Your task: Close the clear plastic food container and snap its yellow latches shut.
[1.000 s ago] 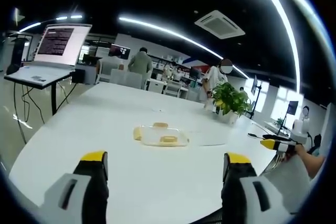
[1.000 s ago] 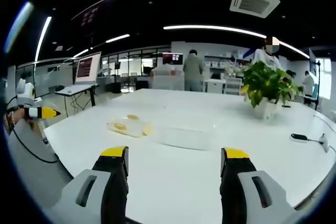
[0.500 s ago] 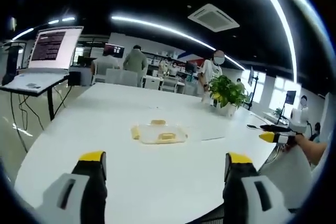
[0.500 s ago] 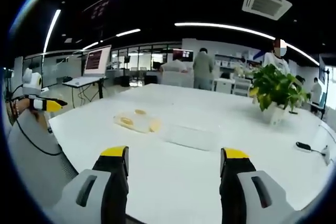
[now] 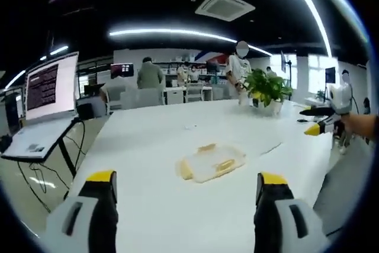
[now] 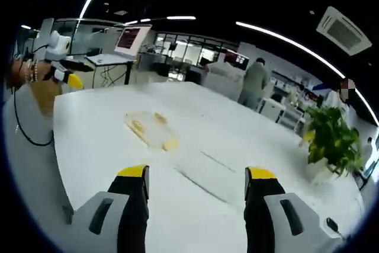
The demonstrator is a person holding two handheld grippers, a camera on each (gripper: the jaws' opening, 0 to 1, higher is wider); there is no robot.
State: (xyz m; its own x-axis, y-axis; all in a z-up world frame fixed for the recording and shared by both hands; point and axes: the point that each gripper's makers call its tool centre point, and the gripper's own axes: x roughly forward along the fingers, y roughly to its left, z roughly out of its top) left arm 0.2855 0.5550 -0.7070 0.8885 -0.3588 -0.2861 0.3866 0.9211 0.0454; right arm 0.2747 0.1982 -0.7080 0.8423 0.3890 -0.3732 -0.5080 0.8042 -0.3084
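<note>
A clear plastic piece with yellow latches (image 5: 210, 161) lies flat on the white table (image 5: 142, 140), ahead of my left gripper (image 5: 186, 179) and well apart from it. That gripper is open and holds nothing. A second clear piece (image 5: 260, 143) lies just right of the latched one. In the right gripper view the latched piece (image 6: 151, 128) sits ahead to the left, with the plain clear piece (image 6: 207, 173) close in front of my right gripper (image 6: 195, 173), which is open and empty. The right gripper (image 5: 320, 125) enters the left gripper view at the right. The left gripper (image 6: 65, 75), in a person's hand, shows at the left.
A potted plant (image 5: 266, 90) (image 6: 331, 140) stands toward the table's far side. A laptop on a stand (image 5: 41, 99) (image 6: 127, 42) is off the table's edge. People stand among desks at the back (image 5: 148, 75). A small dark device (image 6: 331, 226) lies near the table's right edge.
Both cameras have swung and tilted, so the clear pieces now look nearer and more central. The pieces themselves lie where they were. Both grippers have stayed open.
</note>
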